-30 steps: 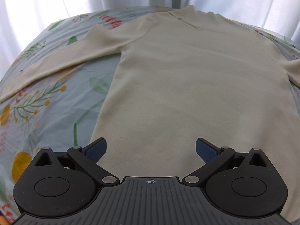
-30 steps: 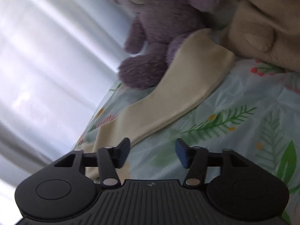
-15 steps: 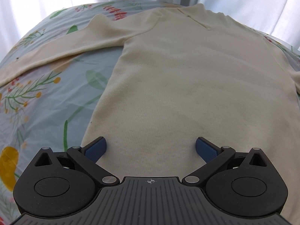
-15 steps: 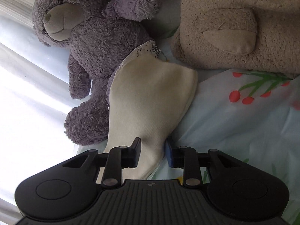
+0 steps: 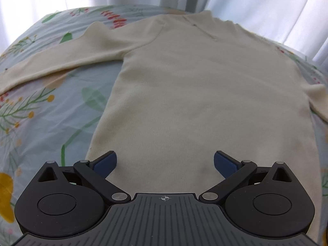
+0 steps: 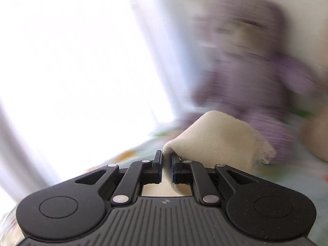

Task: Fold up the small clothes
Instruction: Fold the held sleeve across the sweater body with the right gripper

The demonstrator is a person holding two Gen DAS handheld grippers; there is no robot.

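A cream long-sleeved sweater (image 5: 205, 94) lies flat on the floral bedsheet (image 5: 41, 123), collar at the far end, its left sleeve (image 5: 61, 63) stretched out to the left. My left gripper (image 5: 165, 162) hovers open over the sweater's bottom hem, nothing between its blue pads. In the right wrist view my right gripper (image 6: 167, 160) is closing its jaws on the cuff end of the sweater's other sleeve (image 6: 221, 139), the pads pinching the fabric, which is lifted off the bed and folds over to the right.
A purple teddy bear (image 6: 256, 71), blurred by motion, sits behind the lifted cuff, with a beige plush toy (image 6: 315, 137) at the right edge. White curtains (image 5: 246, 4) hang behind the bed's far edge.
My right gripper came over the sleeve cuff, closed on it and lifted it, rolling as it went. The left gripper stayed open over the hem, its view barely shifting.
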